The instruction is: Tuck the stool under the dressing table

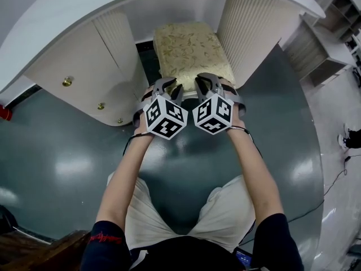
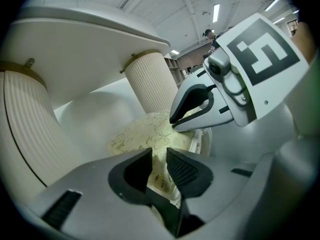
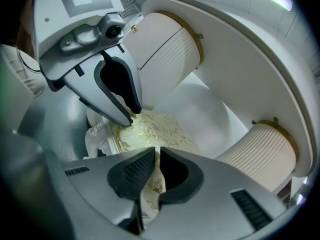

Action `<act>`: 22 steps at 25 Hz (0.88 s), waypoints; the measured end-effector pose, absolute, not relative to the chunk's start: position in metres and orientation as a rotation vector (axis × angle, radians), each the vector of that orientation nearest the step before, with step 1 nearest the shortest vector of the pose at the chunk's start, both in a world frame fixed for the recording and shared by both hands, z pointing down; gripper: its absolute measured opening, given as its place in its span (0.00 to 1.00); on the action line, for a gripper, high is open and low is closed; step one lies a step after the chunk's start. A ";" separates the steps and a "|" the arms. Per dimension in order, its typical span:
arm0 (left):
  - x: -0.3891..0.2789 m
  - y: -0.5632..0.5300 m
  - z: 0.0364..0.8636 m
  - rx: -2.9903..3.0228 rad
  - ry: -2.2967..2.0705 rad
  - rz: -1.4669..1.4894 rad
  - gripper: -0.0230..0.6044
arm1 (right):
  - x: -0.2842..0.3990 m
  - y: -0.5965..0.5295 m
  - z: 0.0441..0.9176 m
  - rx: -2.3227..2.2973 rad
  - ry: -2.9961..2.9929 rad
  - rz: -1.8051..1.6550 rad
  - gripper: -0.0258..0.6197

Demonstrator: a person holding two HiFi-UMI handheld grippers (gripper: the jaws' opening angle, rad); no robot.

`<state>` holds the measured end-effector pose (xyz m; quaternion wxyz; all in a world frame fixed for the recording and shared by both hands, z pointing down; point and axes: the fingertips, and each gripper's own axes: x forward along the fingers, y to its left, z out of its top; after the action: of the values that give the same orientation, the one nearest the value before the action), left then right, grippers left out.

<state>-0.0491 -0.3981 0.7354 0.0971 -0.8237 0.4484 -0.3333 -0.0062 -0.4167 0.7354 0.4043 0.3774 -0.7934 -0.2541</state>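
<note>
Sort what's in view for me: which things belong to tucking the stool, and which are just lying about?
Job in hand:
- stool, gripped at its near edge
- dressing table
- left gripper
- right gripper

Lying about:
- shelves, far right
- shoe, right edge
- red object, left edge

Glossy grey-green floor (image 1: 51, 168) fills the middle of the frame. Upper right: white shelving unit (image 1: 333, 16). Right edge: a white shoe (image 1: 342, 144) and a thin black cable (image 1: 325, 198). Left edge: small red object (image 1: 4, 113).
</note>
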 end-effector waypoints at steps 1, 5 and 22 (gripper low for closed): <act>-0.049 -0.401 0.736 -2.435 1.331 -0.989 0.20 | -0.006 -0.420 0.736 0.955 -2.001 -0.636 0.11; -0.051 -0.412 0.736 -2.420 1.344 -1.005 0.17 | -0.011 -0.431 0.737 0.940 -2.006 -0.619 0.09; -0.054 -0.434 0.735 -2.487 1.442 -0.920 0.15 | -0.011 -0.452 0.735 1.011 -2.047 -0.547 0.07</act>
<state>-0.0537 -0.4335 0.7348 0.0612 -0.8223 0.4769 -0.3043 -0.0112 -0.4524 0.7348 0.3868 0.3972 -0.8040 -0.2149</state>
